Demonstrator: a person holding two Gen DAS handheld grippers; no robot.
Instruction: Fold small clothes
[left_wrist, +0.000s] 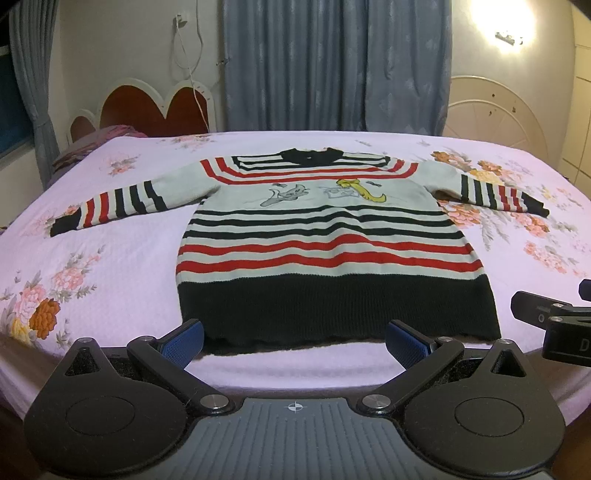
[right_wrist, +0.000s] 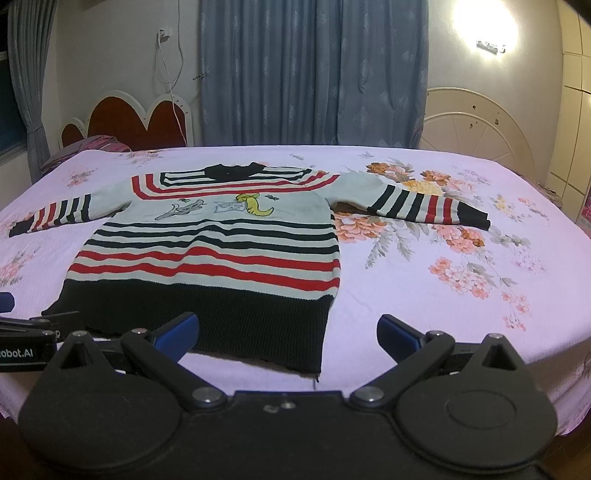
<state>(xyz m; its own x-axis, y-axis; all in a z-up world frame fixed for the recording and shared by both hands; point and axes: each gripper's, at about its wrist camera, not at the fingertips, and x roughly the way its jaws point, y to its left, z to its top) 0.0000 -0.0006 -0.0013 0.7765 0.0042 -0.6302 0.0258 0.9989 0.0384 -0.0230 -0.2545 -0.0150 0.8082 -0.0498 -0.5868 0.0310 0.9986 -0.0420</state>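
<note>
A small striped sweater (left_wrist: 325, 236), white with red and black stripes, a black hem and a cartoon print, lies flat and face up on the bed, both sleeves spread out. It also shows in the right wrist view (right_wrist: 210, 251). My left gripper (left_wrist: 294, 341) is open and empty, just in front of the black hem, over the bed's near edge. My right gripper (right_wrist: 287, 334) is open and empty, in front of the hem's right corner. The right gripper's body shows at the right edge of the left wrist view (left_wrist: 554, 325).
The bed (left_wrist: 110, 266) has a pink floral sheet. A heart-shaped headboard (left_wrist: 147, 107) and a dark pillow (left_wrist: 85, 147) are at the far left. Blue curtains (left_wrist: 332, 62) hang behind. A round white headboard (left_wrist: 491, 110) stands at the far right.
</note>
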